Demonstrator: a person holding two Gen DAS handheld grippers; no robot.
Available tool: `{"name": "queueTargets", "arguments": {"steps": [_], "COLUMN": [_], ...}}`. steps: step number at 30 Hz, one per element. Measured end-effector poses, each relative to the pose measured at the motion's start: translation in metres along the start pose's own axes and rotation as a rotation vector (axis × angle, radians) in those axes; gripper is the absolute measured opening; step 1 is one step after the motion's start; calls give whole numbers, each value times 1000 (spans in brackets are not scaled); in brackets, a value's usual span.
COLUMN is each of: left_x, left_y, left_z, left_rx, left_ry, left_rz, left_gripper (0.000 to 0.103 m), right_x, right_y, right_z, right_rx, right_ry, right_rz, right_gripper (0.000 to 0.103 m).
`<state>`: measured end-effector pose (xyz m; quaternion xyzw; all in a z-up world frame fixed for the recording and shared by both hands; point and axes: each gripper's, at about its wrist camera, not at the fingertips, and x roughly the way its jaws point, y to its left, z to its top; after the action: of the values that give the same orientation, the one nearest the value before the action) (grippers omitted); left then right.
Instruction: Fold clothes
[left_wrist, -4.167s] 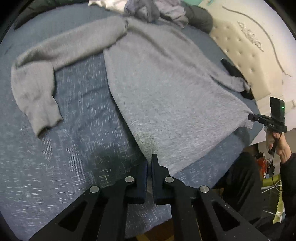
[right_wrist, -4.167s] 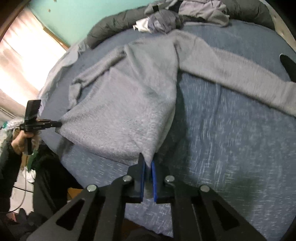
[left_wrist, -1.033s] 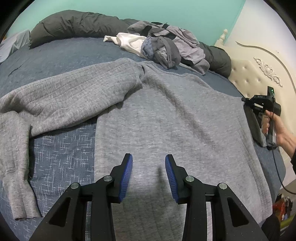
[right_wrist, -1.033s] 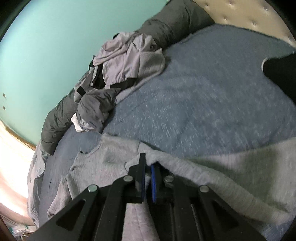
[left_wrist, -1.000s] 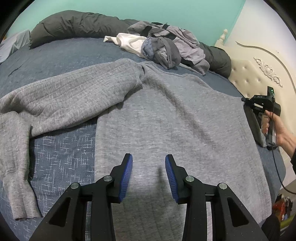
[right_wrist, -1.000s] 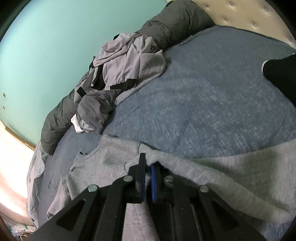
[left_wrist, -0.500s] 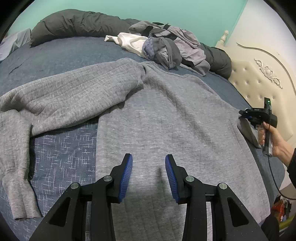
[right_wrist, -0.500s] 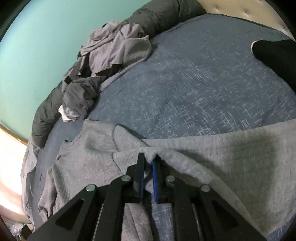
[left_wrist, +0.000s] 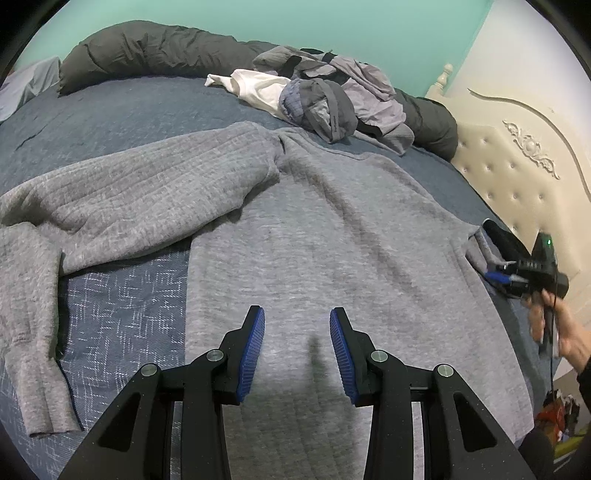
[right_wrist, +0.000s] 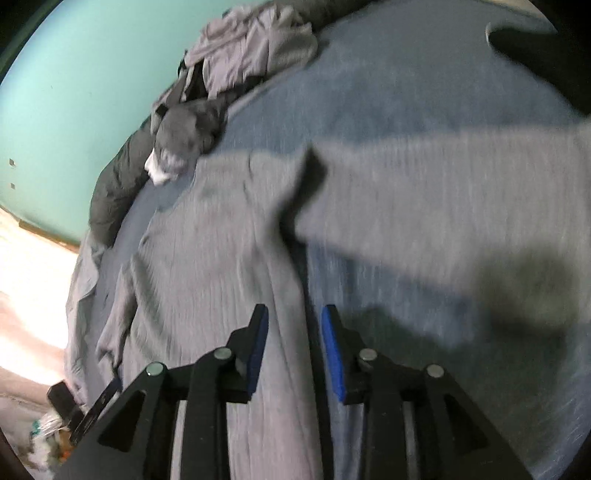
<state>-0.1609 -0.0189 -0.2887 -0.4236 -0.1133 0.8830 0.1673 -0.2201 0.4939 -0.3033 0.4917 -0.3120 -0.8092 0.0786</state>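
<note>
The grey ribbed knit sweater (left_wrist: 317, 236) lies spread flat on the blue patterned bed (left_wrist: 125, 310). The left gripper (left_wrist: 297, 332) hovers over its hem, fingers apart and empty; at the sweater's right edge the right gripper (right_wrist: 294, 325) is opening, gripping nothing.

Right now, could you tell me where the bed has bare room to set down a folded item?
Bare blue bedspread lies between the grey sweater body and its bent sleeve, and wider beyond that sleeve toward the dark bolster. Crowded: the clothes pile near the headboard.
</note>
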Motion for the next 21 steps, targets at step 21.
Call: {"name": "queueTargets", "arguments": {"steps": [21], "left_x": [3], "left_y": [0], "left_z": [-2], "left_rx": [1], "left_ry": [12], "left_rz": [4], "left_gripper": [40], "right_x": [23], "right_y": [-12], "right_z": [-9], "right_rx": [0], "right_ry": [23], "right_rz": [-9], "right_gripper": [3]}}
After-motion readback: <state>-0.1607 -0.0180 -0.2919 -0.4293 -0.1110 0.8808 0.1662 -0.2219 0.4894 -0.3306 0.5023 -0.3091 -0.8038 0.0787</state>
